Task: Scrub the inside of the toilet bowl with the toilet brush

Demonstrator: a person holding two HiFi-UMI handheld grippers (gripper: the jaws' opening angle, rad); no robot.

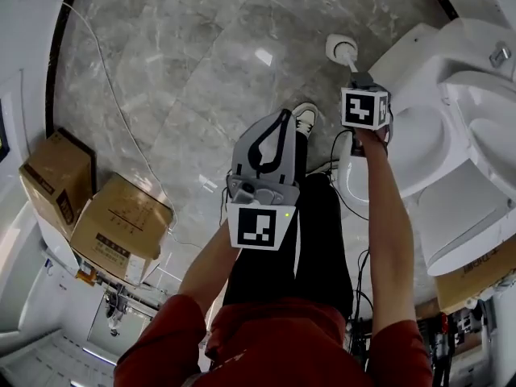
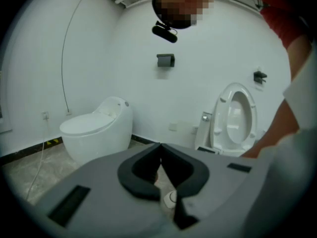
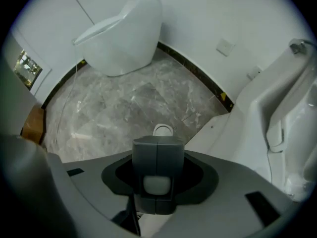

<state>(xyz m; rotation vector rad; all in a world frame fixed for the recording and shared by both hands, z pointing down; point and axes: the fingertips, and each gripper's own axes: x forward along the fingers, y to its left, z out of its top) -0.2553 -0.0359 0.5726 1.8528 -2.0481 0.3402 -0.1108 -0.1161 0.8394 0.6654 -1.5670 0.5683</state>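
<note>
Right hand-held gripper (image 3: 157, 145) points straight down, jaws clamped on the white handle of the toilet brush (image 3: 157, 184). In the head view the brush (image 1: 348, 55) runs from the gripper (image 1: 361, 79) down to a round white end at the floor (image 1: 201, 71). Can't tell if that end is the brush head or a holder. The brush is outside the bowl, over the marble floor, just beside the front of the toilet (image 1: 427, 135).

Left hand-held gripper (image 2: 159, 145) has its jaws together, tips touching, nothing between them. It sits in front of my legs in the head view (image 1: 274, 127), well apart from the brush, angled slightly down toward the wall.

From the left gripper view the toilet (image 2: 237, 118) has seat and lid raised against the wall. A second, egg-shaped toilet (image 2: 96, 128) with its lid closed stands further along the same wall; the right gripper view (image 3: 124, 33) shows it across the floor.

Two cardboard boxes (image 1: 121, 224) sit at the left of the head view, with a thin cable (image 1: 113, 95) trailing across the floor near them.
</note>
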